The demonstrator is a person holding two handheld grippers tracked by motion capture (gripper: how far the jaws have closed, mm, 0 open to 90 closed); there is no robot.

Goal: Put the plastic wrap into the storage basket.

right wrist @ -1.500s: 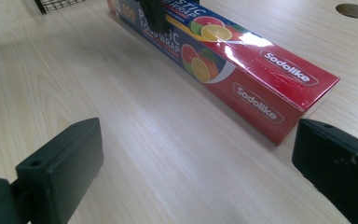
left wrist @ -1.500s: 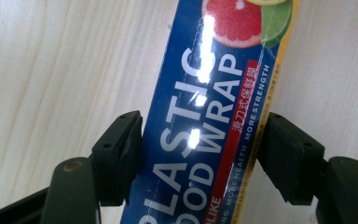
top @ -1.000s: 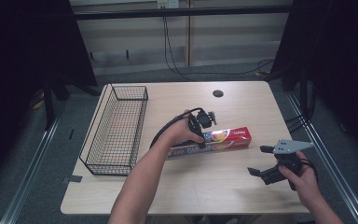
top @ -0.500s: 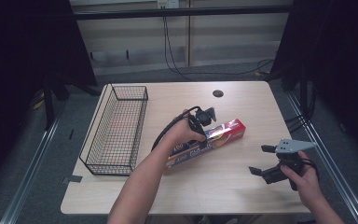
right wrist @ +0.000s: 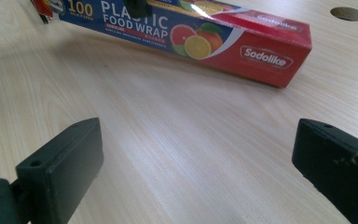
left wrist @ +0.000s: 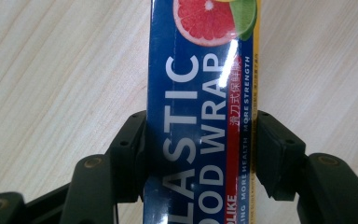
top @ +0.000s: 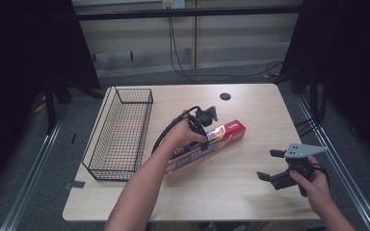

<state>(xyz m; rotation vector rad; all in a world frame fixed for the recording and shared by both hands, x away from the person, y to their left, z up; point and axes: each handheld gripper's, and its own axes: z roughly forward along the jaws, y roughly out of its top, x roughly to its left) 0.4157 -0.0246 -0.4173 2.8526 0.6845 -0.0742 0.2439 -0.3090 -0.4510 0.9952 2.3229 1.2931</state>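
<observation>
**Left tool clamped on plastic wrap box; right tool released**

At the left of your tabletop stands a black wire basket, long side running away from you. Beside it, your left tool grips the plastic food wrap box across its width, both jaws pressed against the box's long sides. The box lies diagonally near the tabletop's centre, red end pointing away to the right. Your right tool sits near the right front edge, well apart from the box, jaws spread wide with nothing between them.
</observation>
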